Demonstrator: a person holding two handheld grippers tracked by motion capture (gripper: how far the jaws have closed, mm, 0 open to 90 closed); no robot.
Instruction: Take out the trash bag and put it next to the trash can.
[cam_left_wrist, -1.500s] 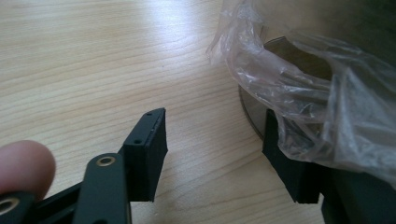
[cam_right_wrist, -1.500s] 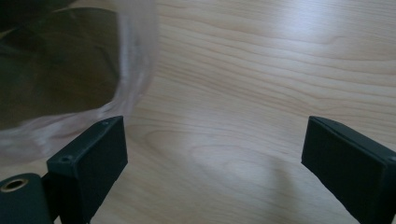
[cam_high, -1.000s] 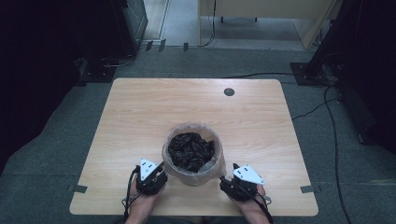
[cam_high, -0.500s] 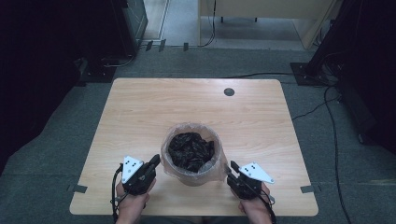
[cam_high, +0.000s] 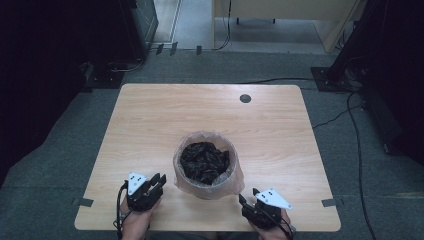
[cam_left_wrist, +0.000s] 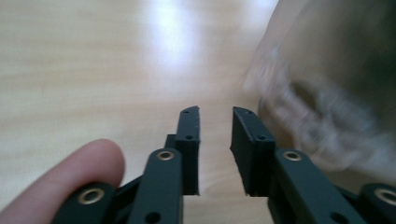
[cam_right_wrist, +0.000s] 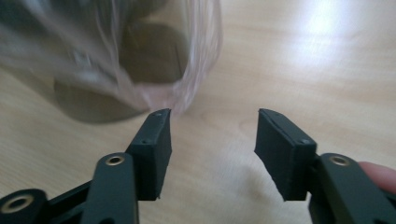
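A small round bin (cam_high: 207, 186) lined with a clear plastic bag (cam_high: 235, 172) stands near the table's front edge, with dark crumpled stuff (cam_high: 204, 161) inside. My left gripper (cam_high: 158, 178) rests just left of the bin. In the left gripper view its jaws (cam_left_wrist: 215, 112) have just been opening to a narrow gap with nothing between them, and the blurred bag (cam_left_wrist: 322, 116) lies to their right. My right gripper (cam_high: 247, 195) sits at the bin's front right. Its jaws (cam_right_wrist: 212, 114) have just been opening, wide and empty, with the bag's hem (cam_right_wrist: 187, 88) near the left fingertip (cam_right_wrist: 156, 128).
The bin stands on a light wooden table (cam_high: 165, 120) with a dark round hole (cam_high: 245, 98) at its far side. Grey carpet with cables (cam_high: 357, 140) surrounds the table. A thumb (cam_left_wrist: 60, 172) shows beside the left jaw.
Both grippers have drawn back from the bag toward the near edge of the table. Their jaws stand wider than half a second ago. The bin has stayed put.
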